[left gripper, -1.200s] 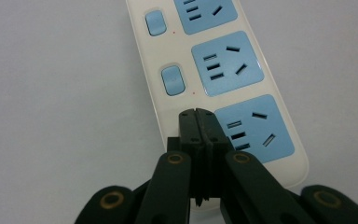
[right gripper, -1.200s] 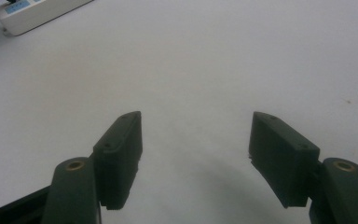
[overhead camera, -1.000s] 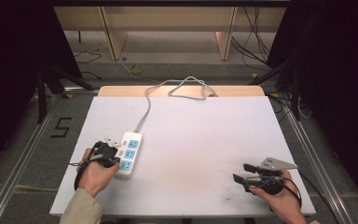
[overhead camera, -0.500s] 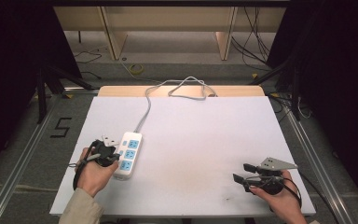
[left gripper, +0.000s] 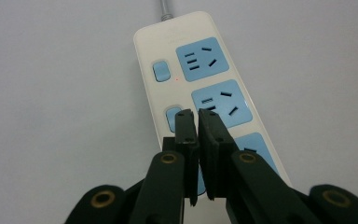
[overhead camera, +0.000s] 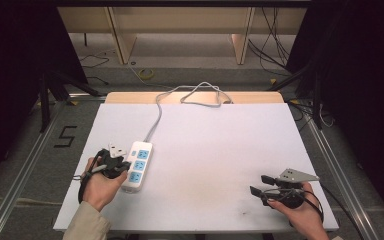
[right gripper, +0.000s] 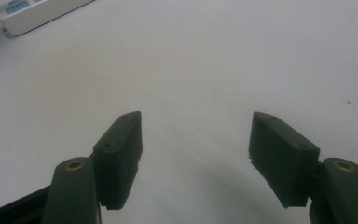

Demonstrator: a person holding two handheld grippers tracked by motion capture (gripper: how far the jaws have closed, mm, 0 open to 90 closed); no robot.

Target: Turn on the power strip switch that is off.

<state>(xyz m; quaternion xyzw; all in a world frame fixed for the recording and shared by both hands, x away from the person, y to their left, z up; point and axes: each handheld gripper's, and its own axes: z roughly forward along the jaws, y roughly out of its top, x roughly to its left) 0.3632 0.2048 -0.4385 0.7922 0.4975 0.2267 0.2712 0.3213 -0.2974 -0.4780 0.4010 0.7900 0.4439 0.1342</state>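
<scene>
The white power strip (overhead camera: 137, 166) lies at eight o'clock on the table (overhead camera: 220, 150); it looks rigid, light and smooth, best pushed or gripped across its narrow sides. The left gripper (left gripper: 198, 122), jaws together, hovers over its middle switch (left gripper: 172, 117). Its cord (overhead camera: 190, 95) trails toward twelve. The right gripper (overhead camera: 260, 185) rests spread wide at four o'clock, nothing between

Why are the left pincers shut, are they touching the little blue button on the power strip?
Cannot tell. In the left gripper view the shut left gripper overlaps the middle blue button on the power strip, hiding any gap.
</scene>
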